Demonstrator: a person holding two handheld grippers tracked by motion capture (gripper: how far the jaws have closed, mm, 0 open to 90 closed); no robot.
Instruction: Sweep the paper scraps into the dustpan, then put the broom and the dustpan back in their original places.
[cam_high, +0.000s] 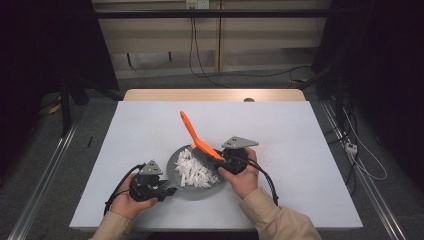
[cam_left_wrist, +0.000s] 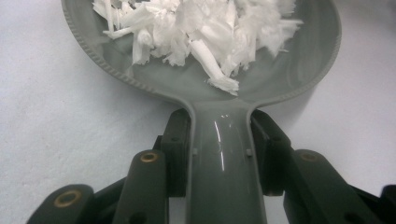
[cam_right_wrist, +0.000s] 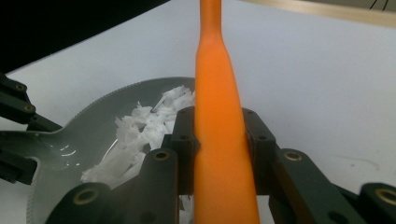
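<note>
A grey dustpan (cam_high: 200, 192) lies on the white tabletop (cam_high: 300, 135) with a heap of white paper shreds (cam_high: 192, 169) in it. My left gripper (cam_high: 167, 191) is shut on the dustpan's handle (cam_left_wrist: 223, 158), one pad on either side; the pan's rim (cam_left_wrist: 322, 60) and shreds (cam_left_wrist: 201, 28) lie just ahead. My right gripper (cam_high: 220, 162) is shut on an orange brush handle (cam_high: 192, 132) that slants up and back to the left over the pan. In the right gripper view the orange handle (cam_right_wrist: 219, 116) runs between the jaws, with the dustpan (cam_right_wrist: 93, 126) and shreds (cam_right_wrist: 144, 135) to the left.
A few loose shreds (cam_high: 261, 162) lie on the table just right of the pan. A wooden edge (cam_high: 215, 95) shows behind the white top. Cables (cam_high: 360, 150) trail on the floor to the right, and metal rails (cam_high: 45, 175) flank the table.
</note>
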